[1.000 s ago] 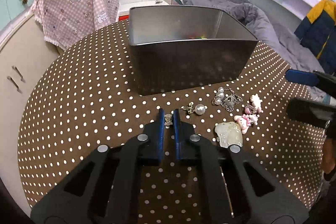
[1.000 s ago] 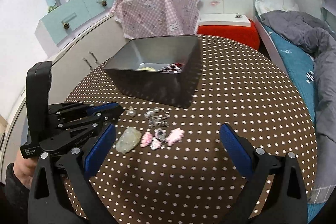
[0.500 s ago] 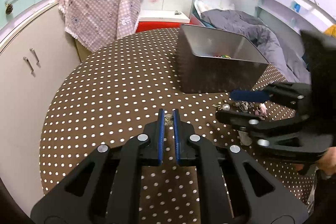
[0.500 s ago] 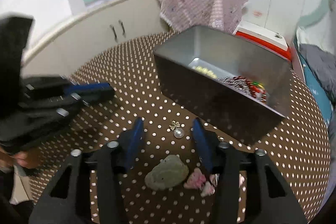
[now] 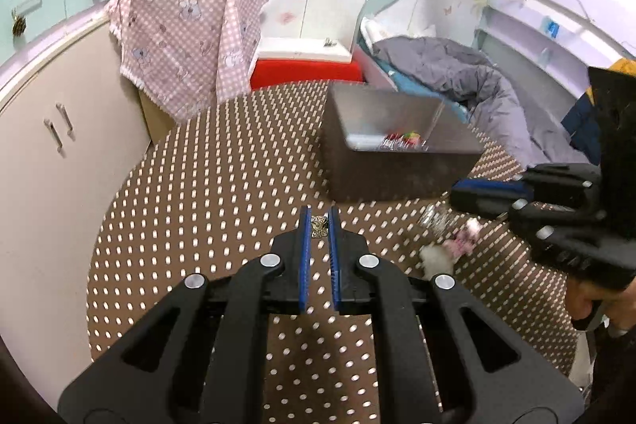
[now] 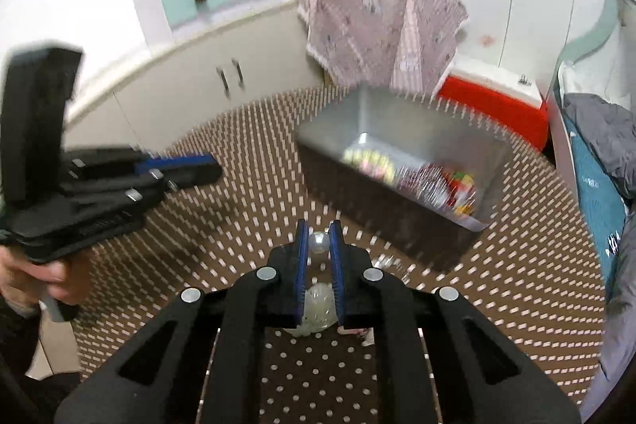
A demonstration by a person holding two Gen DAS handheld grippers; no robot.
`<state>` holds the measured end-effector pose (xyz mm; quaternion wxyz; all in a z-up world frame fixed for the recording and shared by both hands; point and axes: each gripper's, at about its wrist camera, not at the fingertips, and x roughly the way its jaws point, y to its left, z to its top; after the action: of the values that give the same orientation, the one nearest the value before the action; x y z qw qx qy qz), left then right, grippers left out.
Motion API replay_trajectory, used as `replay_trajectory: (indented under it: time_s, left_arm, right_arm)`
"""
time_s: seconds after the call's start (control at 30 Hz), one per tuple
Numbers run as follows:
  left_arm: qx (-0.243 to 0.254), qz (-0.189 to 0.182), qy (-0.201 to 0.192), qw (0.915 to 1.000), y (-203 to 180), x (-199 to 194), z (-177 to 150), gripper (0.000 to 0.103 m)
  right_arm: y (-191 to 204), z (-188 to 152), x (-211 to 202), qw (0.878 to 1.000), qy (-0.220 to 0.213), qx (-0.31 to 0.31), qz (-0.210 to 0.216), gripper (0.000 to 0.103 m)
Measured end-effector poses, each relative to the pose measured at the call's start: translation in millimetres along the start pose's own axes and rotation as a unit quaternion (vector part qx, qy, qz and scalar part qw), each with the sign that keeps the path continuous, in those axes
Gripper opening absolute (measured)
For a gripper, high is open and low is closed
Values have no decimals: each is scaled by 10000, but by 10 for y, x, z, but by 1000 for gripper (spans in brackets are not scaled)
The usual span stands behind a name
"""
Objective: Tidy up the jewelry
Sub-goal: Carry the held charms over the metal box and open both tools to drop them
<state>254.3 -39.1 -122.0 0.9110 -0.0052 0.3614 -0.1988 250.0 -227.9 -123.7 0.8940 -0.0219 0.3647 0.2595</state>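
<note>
Silvery bow charm [image 5: 318,225] clamped in left tongs [image 5: 319,230]; right tongs [image 6: 319,240] just closed on pearl bead [image 6: 318,242].

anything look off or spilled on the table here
Nothing spilled or damaged. The loose jewelry beside the metal box is simply not yet put away. The left gripper pinches a small charm; the right gripper has just closed on a pearl piece. Motion blur hides fine detail.

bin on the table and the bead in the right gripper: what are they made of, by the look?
Bin: likely sheet metal, brushed grey, with dull reflections on thin inner walls. Bead in the right gripper: looks like faux pearl or glass, a glossy pale sphere; motion blur leaves it open.
</note>
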Motion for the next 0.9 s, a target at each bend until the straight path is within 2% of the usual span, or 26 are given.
replay_trajectory:
  time_s: [0.17,0.37,0.57,0.8,0.9]
  left_arm:
    - [211,-24,-396,9990,-94,-189,327,8]
    - [530,-64,-823,9952,-271,-296,748,8]
    - [522,-281,-809,9950,-372,-144,1023,8]
    - [396,-514,-543,9964,-418,158,1187,8]
    - [420,-430,-363,9975,-405,279,1229,9]
  right_arm:
    - [-143,305,-553,9976,-673,116,74,9]
    - [-268,676,-878,9934,-1133,92,-181,9]
    - [-450,850,-768,9926,-1123,408,-192,9]
    - [-602,902,-395,9934,-826,782,-149,10]
    - [-672,909,-275,9924,-717,985,-187,11]
